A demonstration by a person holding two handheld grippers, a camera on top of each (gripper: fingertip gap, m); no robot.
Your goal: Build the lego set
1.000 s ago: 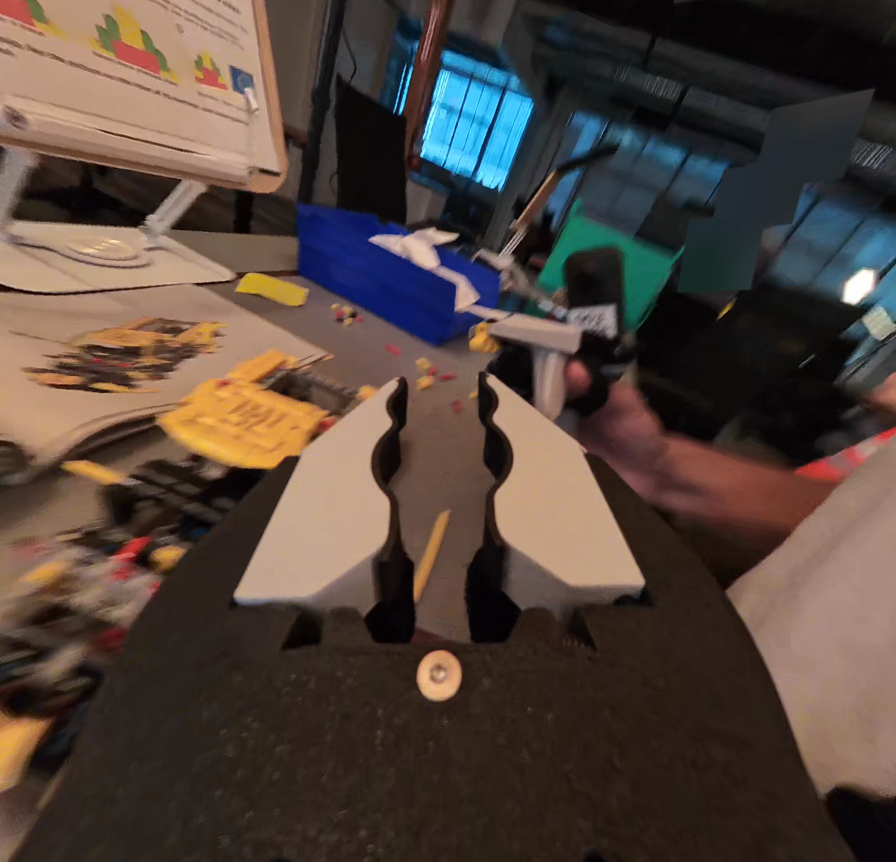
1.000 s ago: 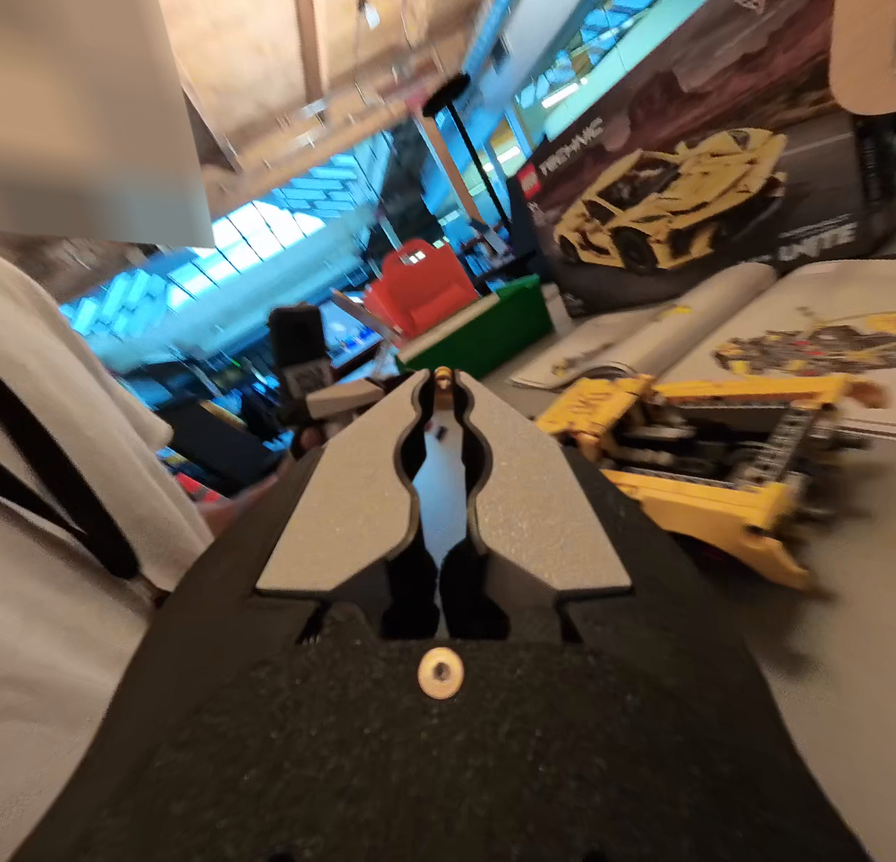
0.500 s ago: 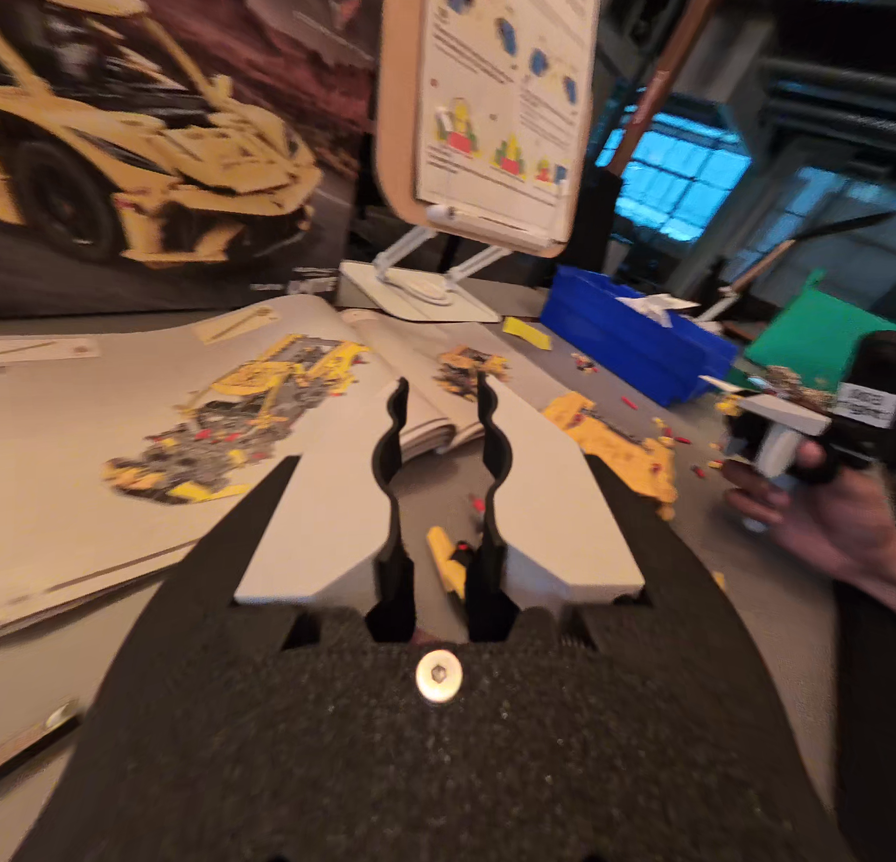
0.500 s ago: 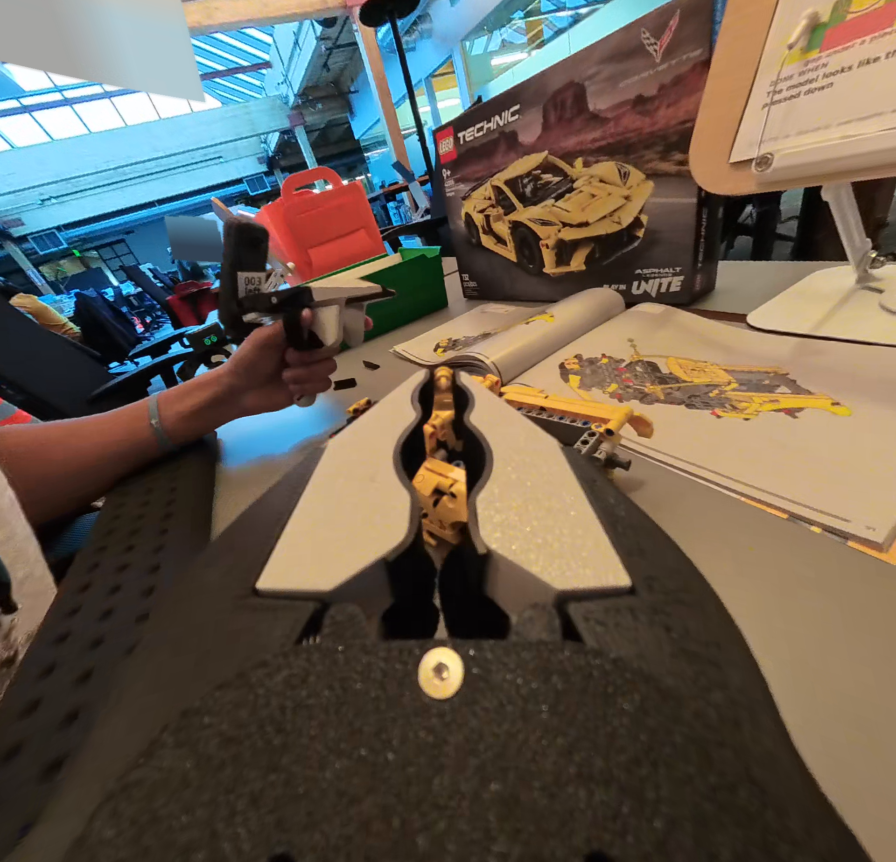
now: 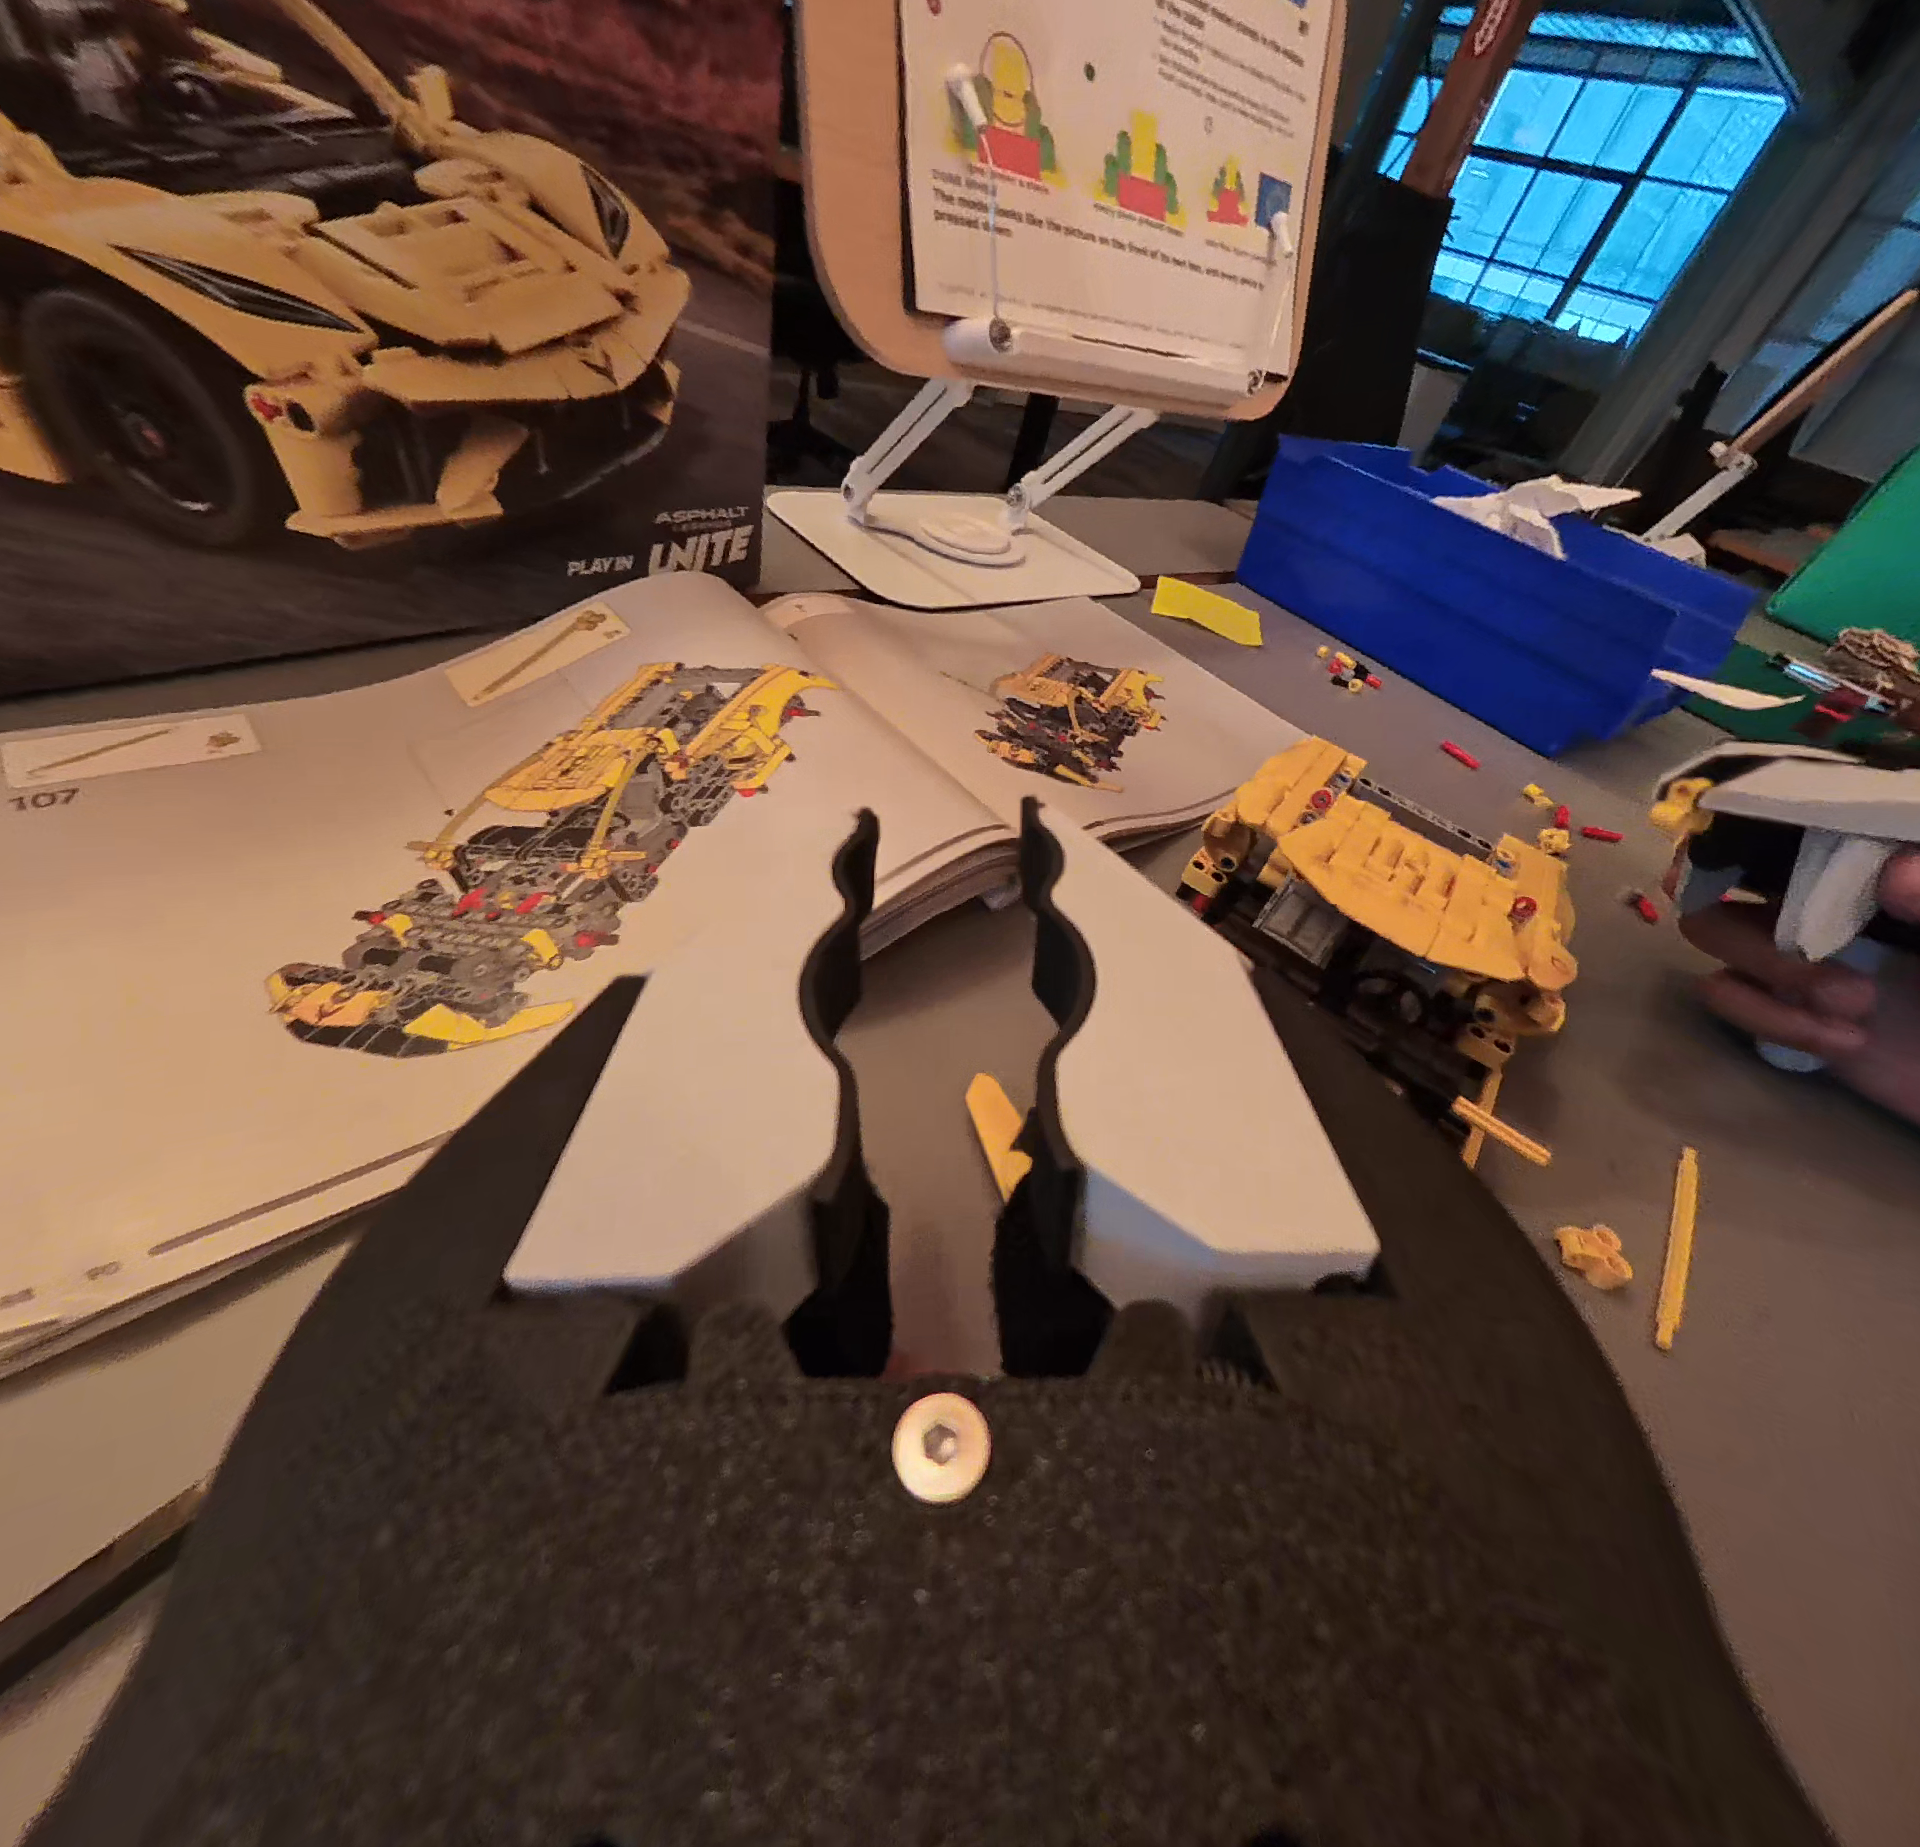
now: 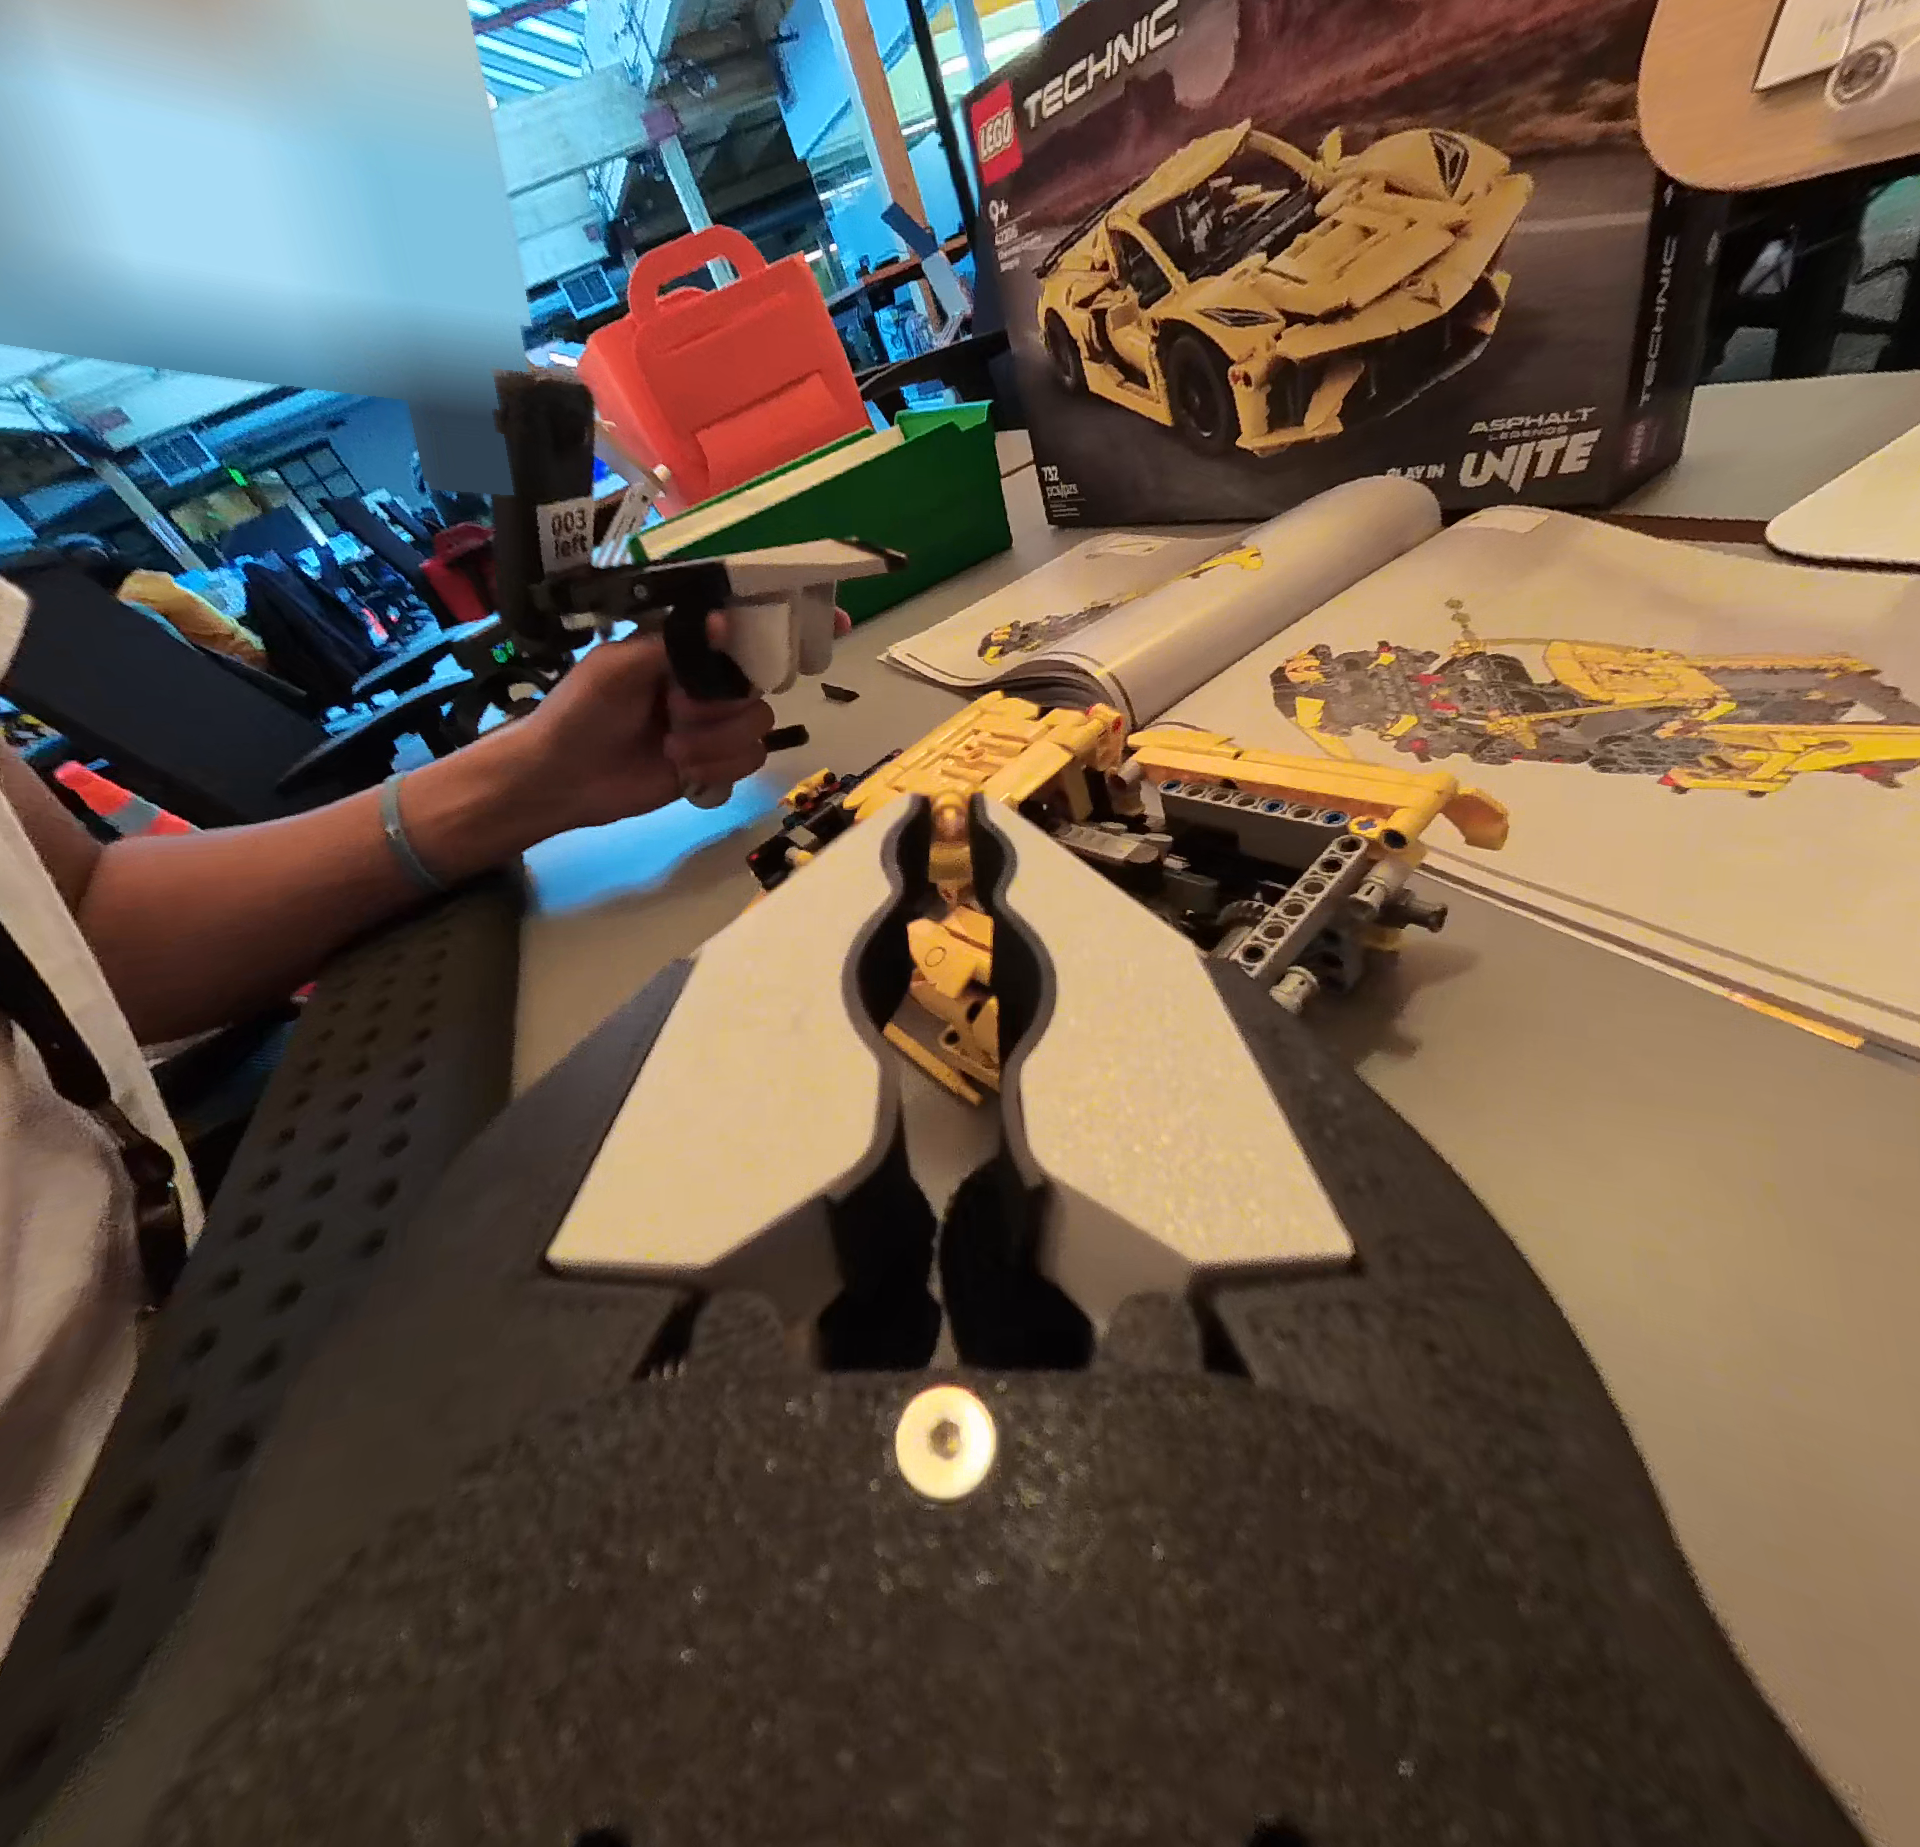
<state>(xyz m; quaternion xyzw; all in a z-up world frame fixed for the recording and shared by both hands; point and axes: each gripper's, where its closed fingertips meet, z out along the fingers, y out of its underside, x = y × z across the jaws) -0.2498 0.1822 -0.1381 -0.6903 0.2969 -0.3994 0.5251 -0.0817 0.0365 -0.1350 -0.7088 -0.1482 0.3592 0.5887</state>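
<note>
The right gripper pinches a knobbly yellow lego piece. The left gripper gapes empty over grey table. Only its view shows a thin yellow axle at 4 o'clock.

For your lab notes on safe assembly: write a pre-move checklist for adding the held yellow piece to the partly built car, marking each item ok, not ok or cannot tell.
1. Right tool shut on the small yellow piece: ok.
2. Left tool open and empty, free to steady the model: ok.
3. Partly built car resting on the table, in front of both tools: ok.
4. Instruction booklet lying open beside the car: ok.
5. Held piece turned the right way for its mount: cannot tell.
6. Loose yellow rod and small parts lie near the car, where a tool could knock them: not ok.
</note>
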